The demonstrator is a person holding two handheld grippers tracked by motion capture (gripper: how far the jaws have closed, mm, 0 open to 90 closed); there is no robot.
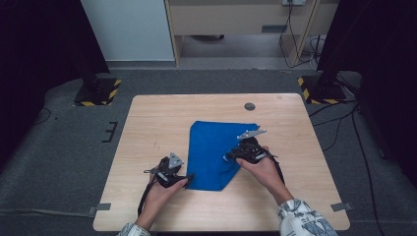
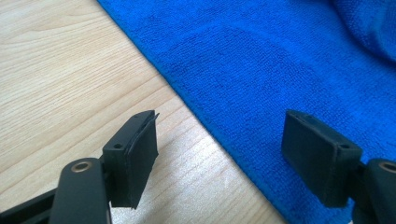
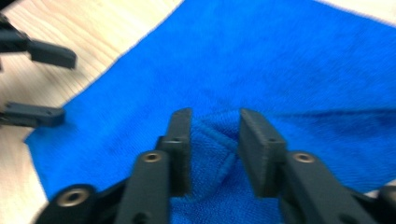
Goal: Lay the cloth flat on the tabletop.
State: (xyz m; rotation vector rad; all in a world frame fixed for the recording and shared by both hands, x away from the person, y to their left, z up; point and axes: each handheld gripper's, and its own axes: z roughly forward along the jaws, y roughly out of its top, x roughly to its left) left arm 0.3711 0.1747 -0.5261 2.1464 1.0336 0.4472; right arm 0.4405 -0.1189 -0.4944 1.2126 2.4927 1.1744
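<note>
- Black jaws of the right tool stand a little apart with a raised fold of the blue cloth between them; the picture is blurred, so I cannot tell whether the pads press on the fold or stand just clear of it.
- Left tool is spread wide and grips nothing; one jaw is over bare wood, the other over the cloth's edge, which runs between them.
- From above, the right tool sits on the near right part of the cloth, and the left tool lies just beside its near left corner.
- Cloth lies near the middle of the desk, mostly flat, with its near right edge bunched up.
- Judging by this, folding is at an early stage: one corner is being gathered, the other is not yet taken, and no neat fold is finished.
</note>
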